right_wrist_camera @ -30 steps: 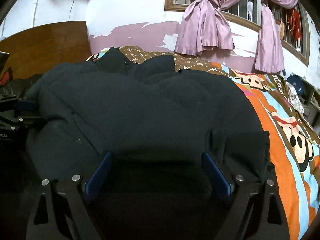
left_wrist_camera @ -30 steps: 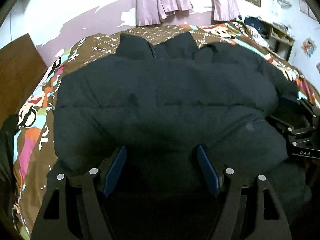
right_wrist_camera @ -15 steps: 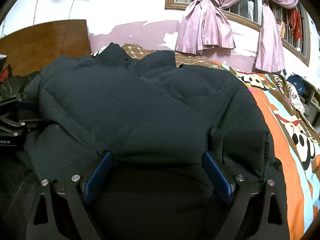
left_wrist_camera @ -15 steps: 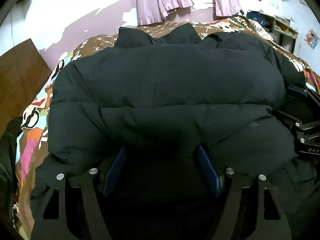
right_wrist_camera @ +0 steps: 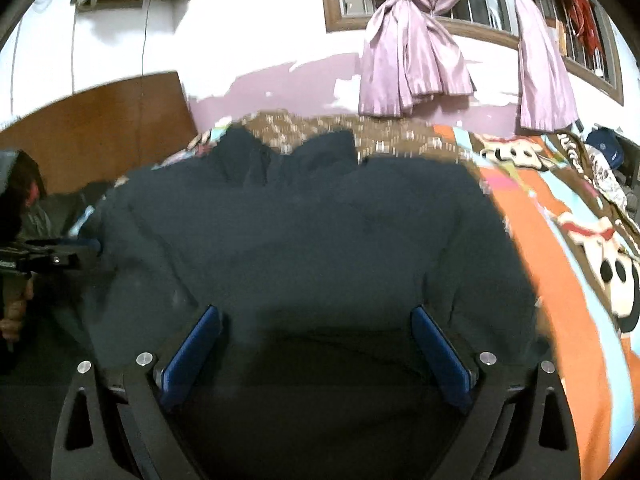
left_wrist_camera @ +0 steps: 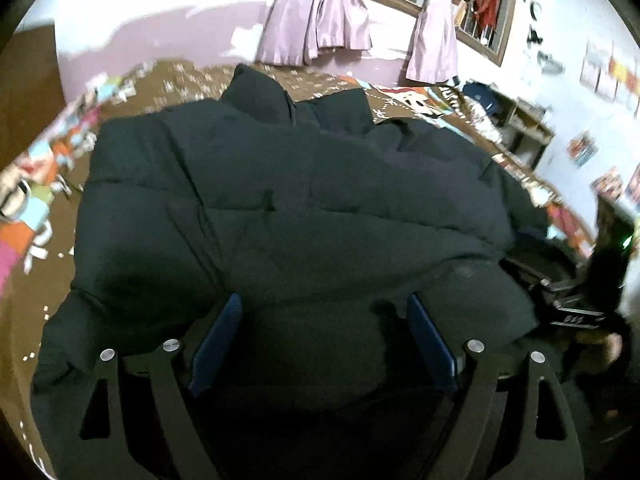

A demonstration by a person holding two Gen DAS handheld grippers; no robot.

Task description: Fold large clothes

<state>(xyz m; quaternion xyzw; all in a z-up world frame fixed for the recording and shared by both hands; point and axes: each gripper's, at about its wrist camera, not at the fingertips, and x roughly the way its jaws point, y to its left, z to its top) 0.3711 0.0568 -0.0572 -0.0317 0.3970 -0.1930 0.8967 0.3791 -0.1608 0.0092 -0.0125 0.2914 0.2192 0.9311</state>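
A large dark puffer jacket (left_wrist_camera: 300, 200) lies spread on the bed with its collar at the far end. The left gripper (left_wrist_camera: 324, 304) hangs over the jacket's near edge. Its jaws are opening, with bulging fabric between the blue pads (left_wrist_camera: 216, 344). In the right wrist view the same jacket (right_wrist_camera: 300, 240) fills the middle. My right gripper (right_wrist_camera: 314, 312) is over its near edge, jaws opening very wide, with fabric lying between them. Each gripper also shows at the edge of the other's view: right gripper (left_wrist_camera: 572, 304), left gripper (right_wrist_camera: 40, 258).
A cartoon-print bedspread (right_wrist_camera: 560, 240) covers the bed around the jacket. A wooden headboard (right_wrist_camera: 92, 132) stands at the left and pink curtains (right_wrist_camera: 412, 52) hang on the far wall. Shelves with clutter (left_wrist_camera: 524, 120) stand beyond the bed's right side. A person's hand (right_wrist_camera: 16, 312) holds the left gripper.
Both pairs of jaws have spread wider over the jacket's near edge. Both views have pulled back and tipped up, so more wall and window show.
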